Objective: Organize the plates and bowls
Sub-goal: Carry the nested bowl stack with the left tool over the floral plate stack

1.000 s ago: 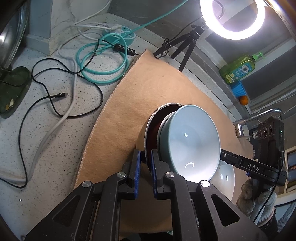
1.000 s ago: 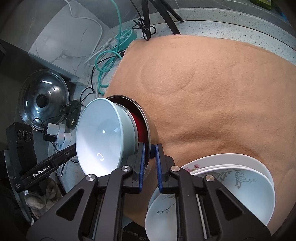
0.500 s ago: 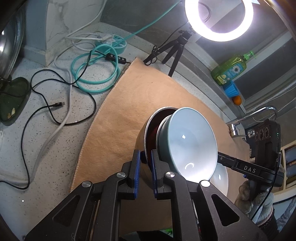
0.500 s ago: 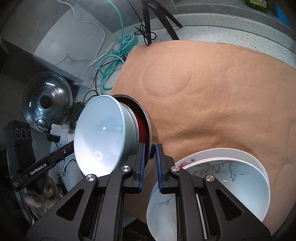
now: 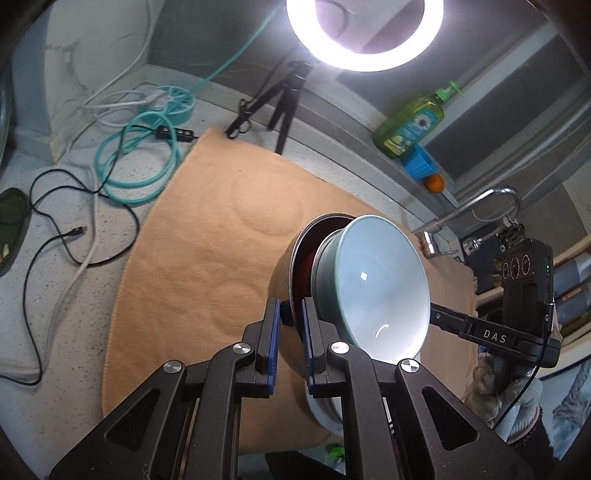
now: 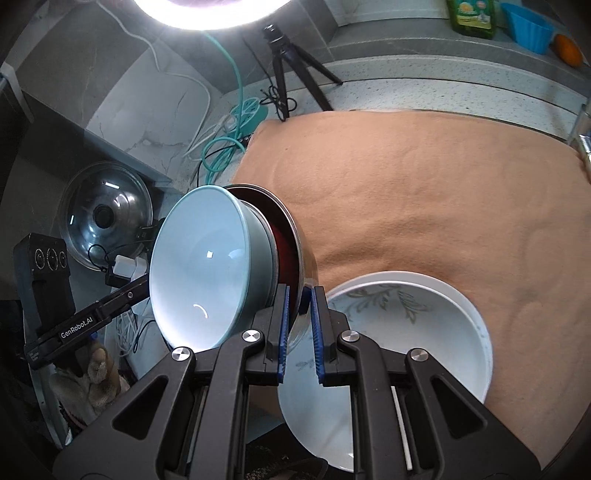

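Note:
A steel bowl [image 5: 285,260] with a dark red inside has a pale blue bowl [image 5: 373,284] nested in it. The pair hangs tipped on its side above the tan cloth [image 5: 207,240]. My left gripper [image 5: 290,314] is shut on the steel bowl's rim. From the opposite side my right gripper [image 6: 299,295] is shut on the same steel bowl [image 6: 309,266], with the blue bowl [image 6: 199,266] facing left. A stack of white dishes [image 6: 443,332] with a leaf pattern lies on the cloth [image 6: 424,184] under the right gripper.
A ring light [image 5: 364,35] on a small tripod [image 5: 286,99] stands behind the cloth. Cables and a teal power strip [image 5: 171,101] lie at the left, with a pot lid [image 6: 107,218] beyond. A soap bottle [image 5: 410,127], a blue cup and a faucet [image 5: 476,206] line the back right.
Both grippers have risen with the nested bowls between them. The cloth and white dishes sit farther below, and more of the ring light and back ledge shows.

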{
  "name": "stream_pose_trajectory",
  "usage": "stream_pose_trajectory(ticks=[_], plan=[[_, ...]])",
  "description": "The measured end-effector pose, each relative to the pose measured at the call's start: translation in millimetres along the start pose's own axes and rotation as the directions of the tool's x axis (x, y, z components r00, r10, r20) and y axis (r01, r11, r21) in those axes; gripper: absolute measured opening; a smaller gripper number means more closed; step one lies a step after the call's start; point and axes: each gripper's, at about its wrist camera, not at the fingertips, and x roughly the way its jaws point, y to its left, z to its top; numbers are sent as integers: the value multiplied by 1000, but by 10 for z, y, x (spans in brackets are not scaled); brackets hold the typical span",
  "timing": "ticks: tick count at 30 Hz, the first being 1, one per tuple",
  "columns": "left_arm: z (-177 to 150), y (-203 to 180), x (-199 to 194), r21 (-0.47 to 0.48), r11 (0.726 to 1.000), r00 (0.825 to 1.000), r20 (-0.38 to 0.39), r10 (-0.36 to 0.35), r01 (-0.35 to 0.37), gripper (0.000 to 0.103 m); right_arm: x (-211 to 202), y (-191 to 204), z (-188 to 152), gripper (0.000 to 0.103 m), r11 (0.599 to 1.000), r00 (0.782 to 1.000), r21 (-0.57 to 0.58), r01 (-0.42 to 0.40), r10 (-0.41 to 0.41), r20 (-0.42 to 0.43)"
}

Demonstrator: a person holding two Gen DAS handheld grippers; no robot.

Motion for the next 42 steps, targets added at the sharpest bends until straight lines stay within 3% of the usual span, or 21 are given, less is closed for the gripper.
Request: stream_pose_trajectory(ticks=[9, 21, 42], plan=[[-72, -393, 195, 89, 994, 997, -61, -51, 56, 10, -385, -328, -232, 12, 997, 998, 66, 38, -41, 53], [-276, -708, 452, 166, 982, 986, -156, -66, 92, 10, -622, -730, -575, 11, 985, 993, 151, 86, -97, 65], [-471, -760, 584, 193, 979, 980, -199, -30, 69, 10, -563, -846, -813, 11, 978, 991, 182, 105, -117, 60]])
